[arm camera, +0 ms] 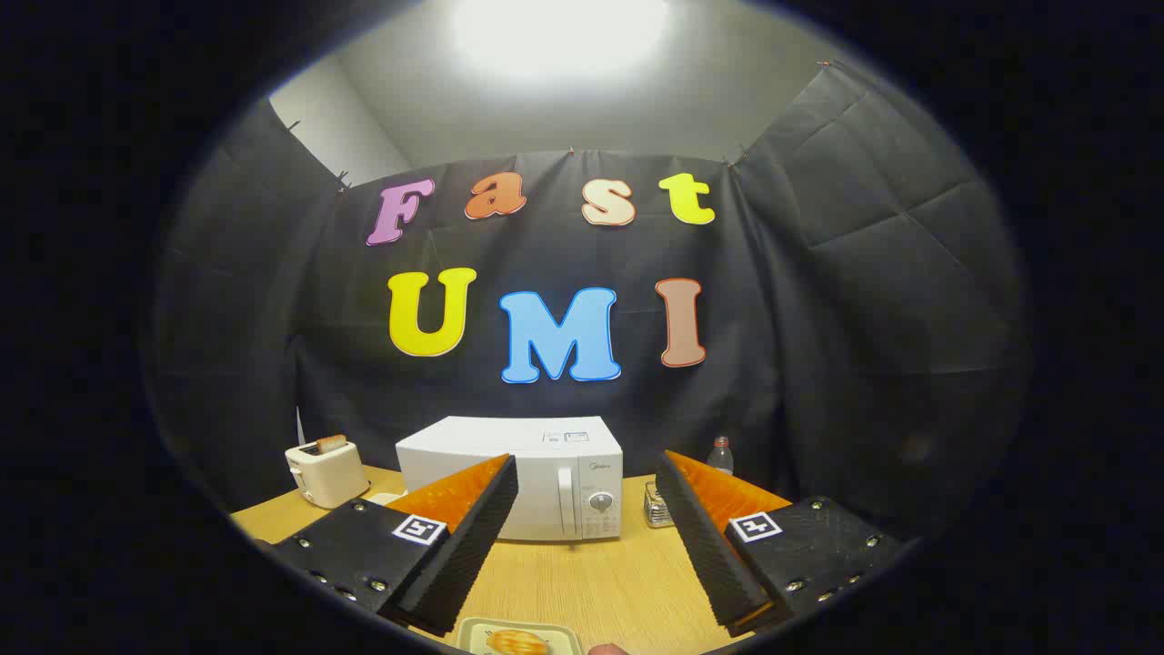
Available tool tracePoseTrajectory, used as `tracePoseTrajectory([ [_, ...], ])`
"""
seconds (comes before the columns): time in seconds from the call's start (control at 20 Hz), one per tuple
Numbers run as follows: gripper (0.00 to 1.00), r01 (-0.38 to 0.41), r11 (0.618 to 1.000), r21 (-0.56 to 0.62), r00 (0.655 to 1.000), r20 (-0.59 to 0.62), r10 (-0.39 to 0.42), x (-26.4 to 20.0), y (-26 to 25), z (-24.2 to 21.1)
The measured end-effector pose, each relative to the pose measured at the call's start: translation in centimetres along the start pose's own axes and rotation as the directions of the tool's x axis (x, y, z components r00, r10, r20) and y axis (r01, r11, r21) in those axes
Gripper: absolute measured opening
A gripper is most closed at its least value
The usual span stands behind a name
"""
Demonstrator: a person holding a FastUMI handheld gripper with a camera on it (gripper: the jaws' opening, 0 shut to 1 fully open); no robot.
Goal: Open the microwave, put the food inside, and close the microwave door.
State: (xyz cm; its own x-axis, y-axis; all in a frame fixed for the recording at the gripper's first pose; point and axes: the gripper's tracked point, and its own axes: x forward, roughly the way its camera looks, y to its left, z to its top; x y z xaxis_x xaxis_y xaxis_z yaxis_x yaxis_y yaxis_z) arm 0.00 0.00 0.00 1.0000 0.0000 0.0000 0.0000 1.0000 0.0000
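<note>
While your gripper (587, 532) hangs above the wooden bench (582, 582), its jaws stand wide apart with nothing between them. Beyond them, the white microwave (514, 487) sits at the back of the bench against the booth wall, its door shut, the handle and dial toward its right side. You have the food just below the fingers: a piece of sushi (518, 642) on a small pale plate (473, 630) at the near end of the bench. To the left of the microwave stands a white toaster (326, 473) with a slice in its slot. To the right you can see a small glass jar (657, 506), and behind it a bottle (720, 455).
</note>
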Motion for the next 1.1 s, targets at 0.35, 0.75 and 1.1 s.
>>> tracePoseTrajectory([
  [0.35,0.98,-0.012,1.000,0.005,1.000,-0.006,0.012,0.5,0.6,-0.4],
  [0.75,0.98,-0.025,1.000,0.005,1.000,-0.008,0.025,1.3,0.5,-1.0],
  [1.1,0.98,-0.068,0.998,0.002,0.998,-0.011,0.068,5.4,1.0,-2.4],
])
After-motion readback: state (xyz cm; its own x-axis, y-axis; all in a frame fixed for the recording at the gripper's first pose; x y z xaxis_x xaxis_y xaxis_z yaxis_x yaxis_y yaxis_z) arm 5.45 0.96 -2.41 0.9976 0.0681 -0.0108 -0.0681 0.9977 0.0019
